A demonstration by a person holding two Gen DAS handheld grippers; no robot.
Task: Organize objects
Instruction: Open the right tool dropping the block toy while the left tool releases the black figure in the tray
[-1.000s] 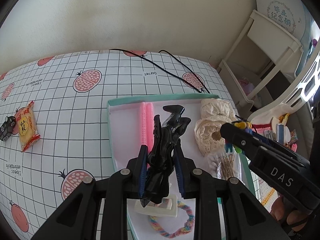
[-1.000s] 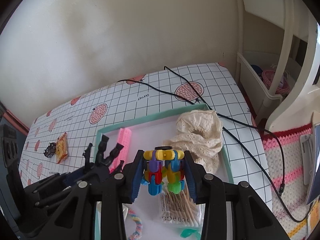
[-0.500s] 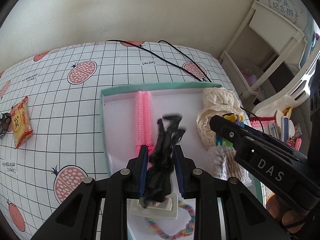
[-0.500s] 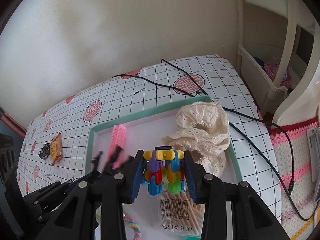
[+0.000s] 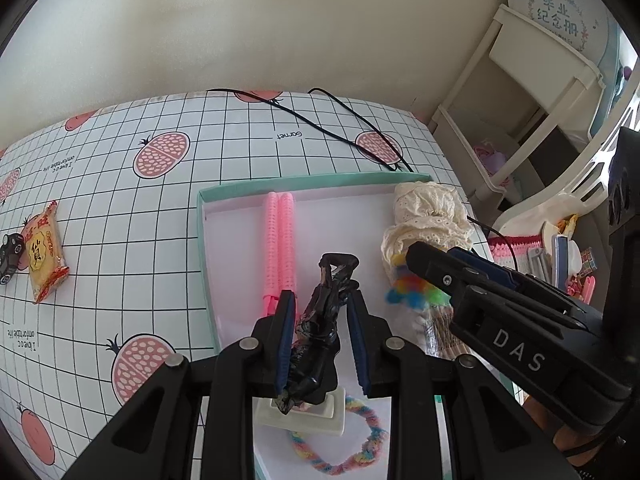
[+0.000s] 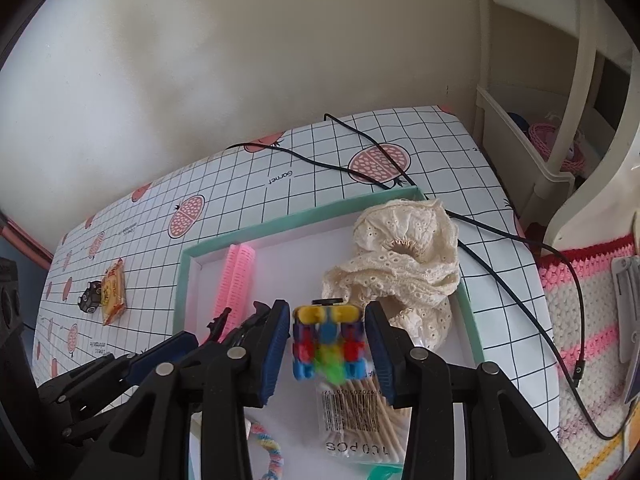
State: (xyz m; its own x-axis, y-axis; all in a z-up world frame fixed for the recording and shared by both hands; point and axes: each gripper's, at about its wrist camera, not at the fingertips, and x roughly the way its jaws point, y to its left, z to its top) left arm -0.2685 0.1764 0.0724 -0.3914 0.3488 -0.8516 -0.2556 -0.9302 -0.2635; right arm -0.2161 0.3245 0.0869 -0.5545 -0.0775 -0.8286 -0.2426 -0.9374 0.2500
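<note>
A teal-rimmed tray [image 5: 304, 182] with a white floor lies on the gridded table. My left gripper [image 5: 322, 340] is open over the tray. A black claw hair clip [image 5: 320, 328] sits loose between its jaws, with gaps on both sides. My right gripper [image 6: 328, 344] is open too. A multicoloured block toy [image 6: 326, 342] is blurred between its jaws and touches neither pad. The toy also shows in the left wrist view [image 5: 412, 294], beside the right gripper's finger [image 5: 500, 316].
In the tray lie a pink comb [image 5: 280, 240], a cream lace scrunchie [image 6: 400, 268], a cotton swab pack [image 6: 360, 412], a white block [image 5: 304, 416] and a pastel loop [image 5: 344, 448]. A snack packet [image 5: 42, 252] and toy car [image 5: 8, 252] lie left. A black cable [image 6: 500, 232] crosses the table.
Both grippers have opened. The black hair clip and the colourful block toy, held tight before, are now loose between the jaws. The toy is blurred and sits lower.
</note>
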